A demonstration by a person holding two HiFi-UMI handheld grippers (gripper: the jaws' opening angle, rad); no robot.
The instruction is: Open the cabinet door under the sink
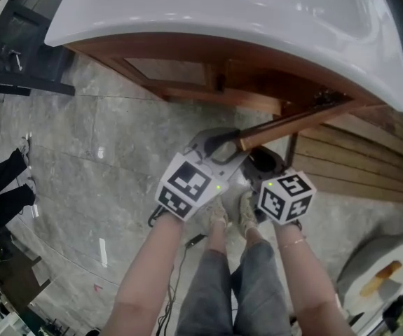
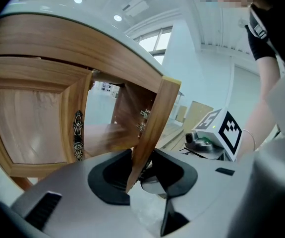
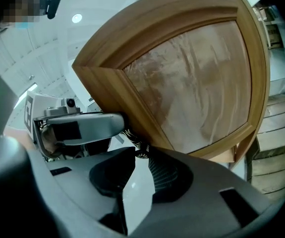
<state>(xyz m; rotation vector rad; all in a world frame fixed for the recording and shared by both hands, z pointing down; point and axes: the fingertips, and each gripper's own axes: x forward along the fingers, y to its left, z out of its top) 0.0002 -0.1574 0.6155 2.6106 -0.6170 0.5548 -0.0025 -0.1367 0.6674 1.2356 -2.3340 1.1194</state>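
Observation:
Under the white sink [image 1: 208,12], the right cabinet door [image 1: 292,121] stands swung out toward me. My left gripper [image 1: 219,145] straddles its free edge: in the left gripper view the door [image 2: 154,123] runs down between the jaws of the left gripper [image 2: 142,170], which are shut on it. My right gripper [image 1: 261,163] hangs close beside, on the door's front side. In the right gripper view the door's panel [image 3: 192,83] fills the frame. The right gripper [image 3: 140,175] is open, with the tip of the ornate handle [image 3: 135,145] just above its gap. The left door [image 2: 28,118] is closed.
Wooden slats [image 1: 355,159] lie on the grey stone floor to the right of the cabinet. My feet [image 1: 229,212] stand right below the grippers. A round white object [image 1: 383,271] sits at the lower right. Dark furniture [image 1: 12,61] and another person's legs [image 1: 5,180] are at the left.

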